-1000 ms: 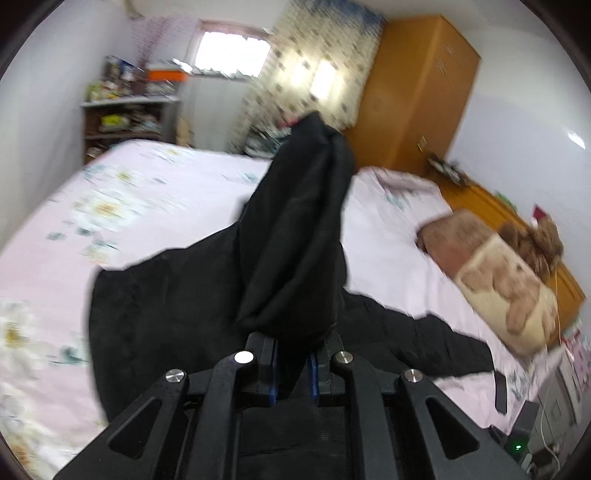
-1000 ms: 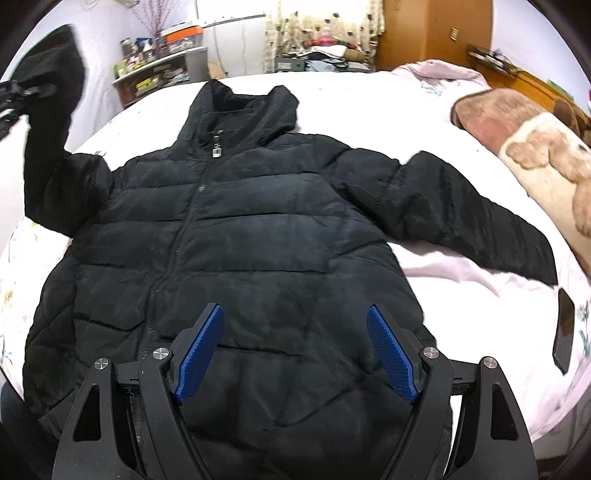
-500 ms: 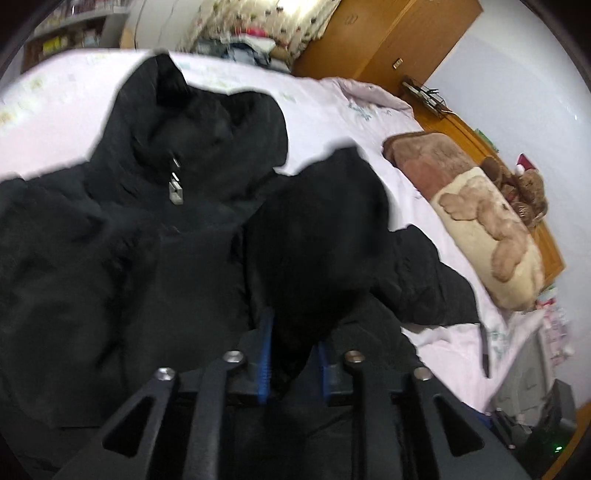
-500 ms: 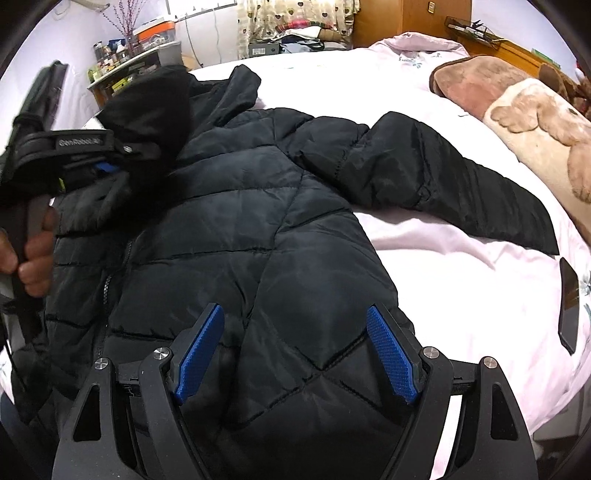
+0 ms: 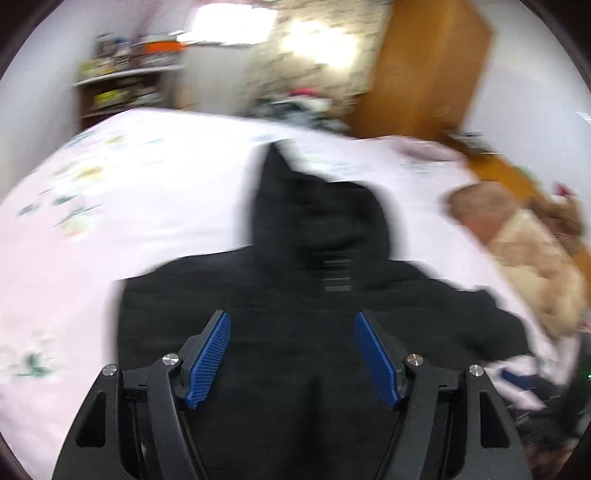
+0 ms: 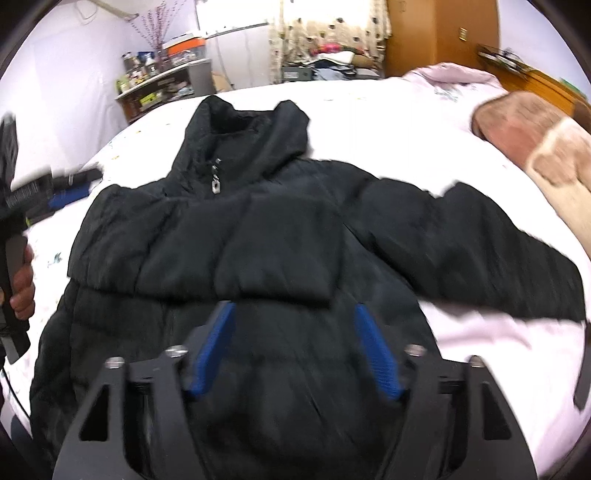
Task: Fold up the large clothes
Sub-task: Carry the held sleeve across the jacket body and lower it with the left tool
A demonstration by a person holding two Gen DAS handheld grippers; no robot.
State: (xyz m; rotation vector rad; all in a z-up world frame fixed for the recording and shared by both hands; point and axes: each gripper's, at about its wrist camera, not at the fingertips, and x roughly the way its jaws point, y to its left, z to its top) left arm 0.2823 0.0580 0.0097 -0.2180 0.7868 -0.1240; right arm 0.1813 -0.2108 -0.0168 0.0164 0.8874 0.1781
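Observation:
A black puffer jacket (image 6: 280, 258) lies front up on the pink bed (image 6: 388, 122), collar at the far side. One sleeve (image 6: 240, 251) is folded across its chest; the other sleeve (image 6: 498, 254) stretches out to the right. My right gripper (image 6: 293, 354) is open and empty above the jacket's lower part. My left gripper (image 5: 291, 354) is open and empty above the jacket (image 5: 314, 332) in the blurred left wrist view; it also shows in the right wrist view (image 6: 55, 192), at the jacket's left side.
A brown and cream bear-print blanket (image 6: 532, 144) lies at the bed's right. A wooden wardrobe (image 6: 443, 33) and a cluttered shelf (image 6: 162, 81) stand behind the bed. A dark phone (image 6: 581, 380) lies near the bed's right edge.
My left gripper laid the sleeve across the jacket's chest, opened, and drew back to the left. My right gripper stayed open over the jacket's lower part.

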